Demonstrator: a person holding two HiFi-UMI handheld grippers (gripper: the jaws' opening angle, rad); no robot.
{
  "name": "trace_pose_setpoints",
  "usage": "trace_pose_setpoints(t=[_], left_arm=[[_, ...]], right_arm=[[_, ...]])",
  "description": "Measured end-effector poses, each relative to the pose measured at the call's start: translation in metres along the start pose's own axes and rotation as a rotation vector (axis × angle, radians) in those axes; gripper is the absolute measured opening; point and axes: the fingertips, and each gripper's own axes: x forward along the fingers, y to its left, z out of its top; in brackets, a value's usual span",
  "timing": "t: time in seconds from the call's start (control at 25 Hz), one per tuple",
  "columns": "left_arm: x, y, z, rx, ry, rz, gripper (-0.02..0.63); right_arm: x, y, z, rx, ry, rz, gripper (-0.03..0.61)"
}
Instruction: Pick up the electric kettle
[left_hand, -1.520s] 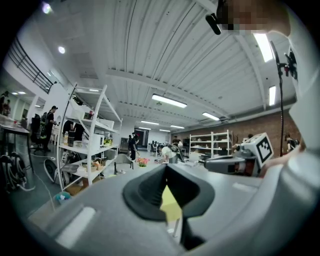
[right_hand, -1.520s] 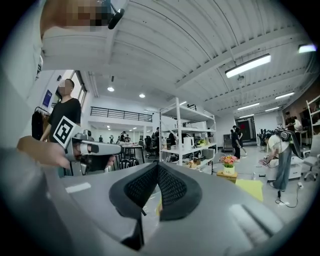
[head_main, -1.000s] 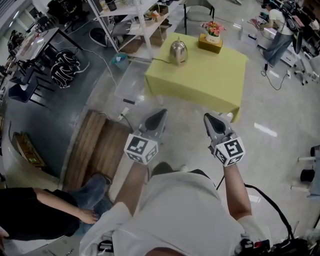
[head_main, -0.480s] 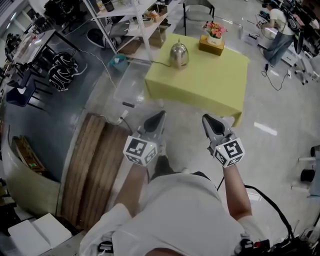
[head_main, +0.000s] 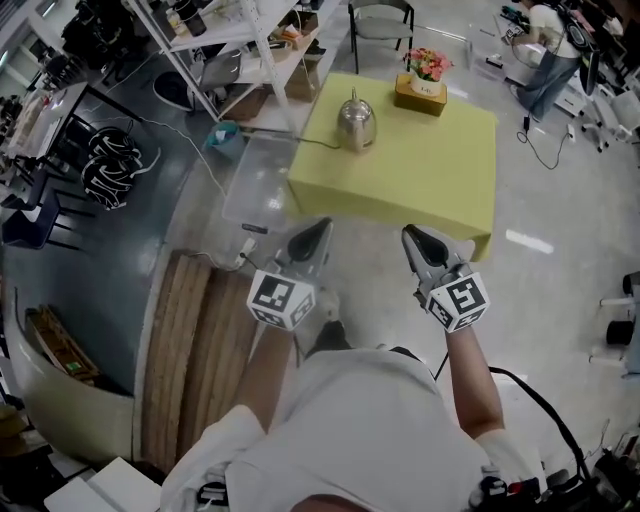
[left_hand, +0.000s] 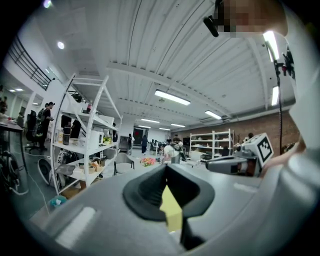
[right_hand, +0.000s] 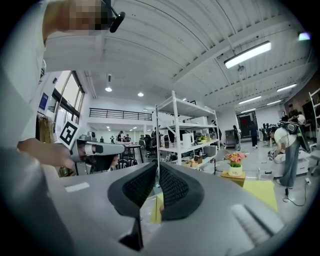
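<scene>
Far ahead, on the yellow desk (head_main: 430, 170), the electric kettle (head_main: 356, 122) stands far-left, a little nearer than a second ago. The approach goes on. The left tool (head_main: 318, 228) is clenched and empty. The right tool (head_main: 412, 235) has just been easing open, nothing between its jaws.
</scene>
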Motion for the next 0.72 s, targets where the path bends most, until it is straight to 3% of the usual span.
trace_pose_setpoints(t=[0.24, 0.44, 0.72], left_arm=[[0.022, 0.05, 0.01, -0.006, 0.001, -0.039, 0.003], [0.041, 0.088, 0.011, 0.05, 0.028, -0.085, 0.003], [0.065, 0.14, 0.008, 0.041, 0.042, -0.151, 0.003]], right_arm=[[0.048, -0.012, 0.013, -0.006, 0.001, -0.034, 0.029], [0.088, -0.023, 0.02, -0.001, -0.003, -0.072, 0.029], [0.145, -0.03, 0.023, 0.006, 0.002, -0.111, 0.032]])
